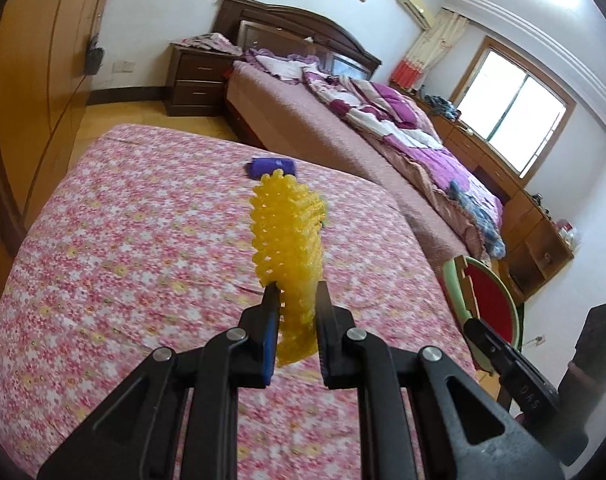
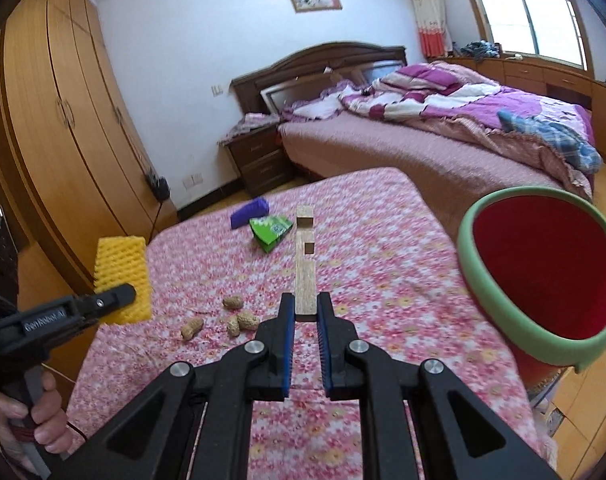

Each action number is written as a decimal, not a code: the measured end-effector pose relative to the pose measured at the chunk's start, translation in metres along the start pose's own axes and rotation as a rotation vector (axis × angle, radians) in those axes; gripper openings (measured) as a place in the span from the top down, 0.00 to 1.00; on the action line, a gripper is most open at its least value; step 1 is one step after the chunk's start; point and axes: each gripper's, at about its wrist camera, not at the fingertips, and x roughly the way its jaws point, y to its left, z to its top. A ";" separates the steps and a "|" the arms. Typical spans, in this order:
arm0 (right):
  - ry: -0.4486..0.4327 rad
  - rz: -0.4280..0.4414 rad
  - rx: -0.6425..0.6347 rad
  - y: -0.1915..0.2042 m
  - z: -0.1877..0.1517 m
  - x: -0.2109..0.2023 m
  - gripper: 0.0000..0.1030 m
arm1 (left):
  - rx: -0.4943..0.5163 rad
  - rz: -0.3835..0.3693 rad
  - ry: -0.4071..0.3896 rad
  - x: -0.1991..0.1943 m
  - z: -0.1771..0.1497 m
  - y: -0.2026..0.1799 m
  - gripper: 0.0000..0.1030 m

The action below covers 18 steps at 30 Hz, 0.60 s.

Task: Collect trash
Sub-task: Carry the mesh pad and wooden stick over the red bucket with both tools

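My left gripper (image 1: 295,296) is shut on a yellow foam net sleeve (image 1: 289,236), which stands up above the floral-covered table (image 1: 123,240). The right wrist view shows that same left gripper (image 2: 123,292) and yellow net (image 2: 121,268) at the table's left edge. My right gripper (image 2: 306,304) is shut on a thin wooden stick (image 2: 305,256) with square notches, pointing away over the table. On the cloth lie several peanuts (image 2: 235,318), a green wrapper (image 2: 271,232) and a purple wrapper (image 2: 249,212). A red bin with a green rim (image 2: 543,272) stands at the table's right side.
A bed with purple bedding (image 2: 443,120) lies beyond the table, a dark nightstand (image 2: 259,160) beside it. Wooden wardrobes (image 2: 55,120) line the left wall. A person's hand (image 2: 27,420) grips the left tool's handle. The red bin (image 1: 489,300) also appears right of the table.
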 end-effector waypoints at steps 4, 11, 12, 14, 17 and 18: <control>-0.039 -0.009 0.026 -0.010 0.001 -0.020 0.88 | 0.033 -0.036 0.018 -0.002 -0.005 -0.020 0.85; -0.098 -0.037 0.089 -0.035 0.006 -0.049 0.88 | 0.095 -0.106 0.052 -0.001 -0.008 -0.060 0.85; -0.106 -0.040 0.097 -0.039 0.007 -0.053 0.88 | 0.104 -0.117 0.059 0.001 -0.007 -0.066 0.85; -0.126 -0.053 0.117 -0.049 0.009 -0.060 0.88 | 0.118 -0.132 0.068 0.003 -0.007 -0.077 0.85; -0.152 -0.084 0.135 -0.064 0.012 -0.071 0.88 | 0.149 -0.156 0.086 0.010 -0.007 -0.096 0.85; -0.159 -0.093 0.142 -0.069 0.013 -0.074 0.88 | 0.157 -0.164 0.093 0.013 -0.008 -0.101 0.85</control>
